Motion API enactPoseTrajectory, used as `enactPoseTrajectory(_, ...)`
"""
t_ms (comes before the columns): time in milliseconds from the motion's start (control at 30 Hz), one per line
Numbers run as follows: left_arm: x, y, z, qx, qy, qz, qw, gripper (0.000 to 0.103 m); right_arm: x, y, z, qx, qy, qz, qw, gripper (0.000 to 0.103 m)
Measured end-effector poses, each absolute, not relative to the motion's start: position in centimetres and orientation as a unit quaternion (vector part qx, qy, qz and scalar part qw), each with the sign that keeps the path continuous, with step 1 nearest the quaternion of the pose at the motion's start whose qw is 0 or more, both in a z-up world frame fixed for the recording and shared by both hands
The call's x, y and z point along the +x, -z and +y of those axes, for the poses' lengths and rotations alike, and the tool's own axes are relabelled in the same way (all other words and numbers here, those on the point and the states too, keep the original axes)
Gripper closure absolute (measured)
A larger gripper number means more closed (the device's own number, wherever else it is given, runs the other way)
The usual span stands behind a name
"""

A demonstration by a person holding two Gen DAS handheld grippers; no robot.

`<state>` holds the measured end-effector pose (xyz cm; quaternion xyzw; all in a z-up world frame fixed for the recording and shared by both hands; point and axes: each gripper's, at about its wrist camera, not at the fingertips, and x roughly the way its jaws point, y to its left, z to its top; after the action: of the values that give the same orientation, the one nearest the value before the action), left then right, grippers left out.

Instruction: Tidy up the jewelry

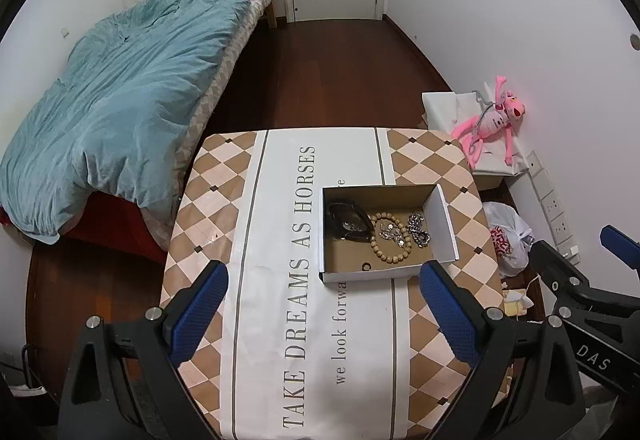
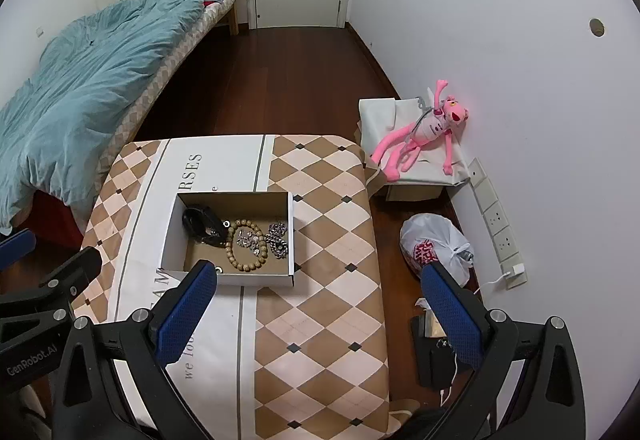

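Sitting just ahead of the left gripper (image 1: 322, 304), nearer its right finger, is an open box (image 1: 442, 218) on the table (image 1: 224, 200). Inside lie a bead bracelet (image 1: 390, 240), a silver chain (image 1: 418, 232) and a black band (image 1: 348, 222), all close together. From the right gripper (image 2: 320, 304), the same box (image 2: 170, 232) is ahead and to its left, just past its left finger. Both grippers are held above the table, tipped down toward it. Each has its blue fingers (image 2: 184, 314) wide apart, holding nothing. The right gripper (image 1: 592, 280) also shows beside the left one.
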<state>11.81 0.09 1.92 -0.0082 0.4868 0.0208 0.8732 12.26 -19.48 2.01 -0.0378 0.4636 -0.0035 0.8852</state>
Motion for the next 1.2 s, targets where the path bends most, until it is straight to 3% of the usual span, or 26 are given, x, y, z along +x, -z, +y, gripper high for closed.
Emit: enactPoseTrajectory(1200, 11.52, -1.98, 0.33, -0.007, -0.03, 0.482, 0.875, 0.005, 11.74, -2.44, -20.4, -0.032, 0.008, 0.46, 0.887, 0.0)
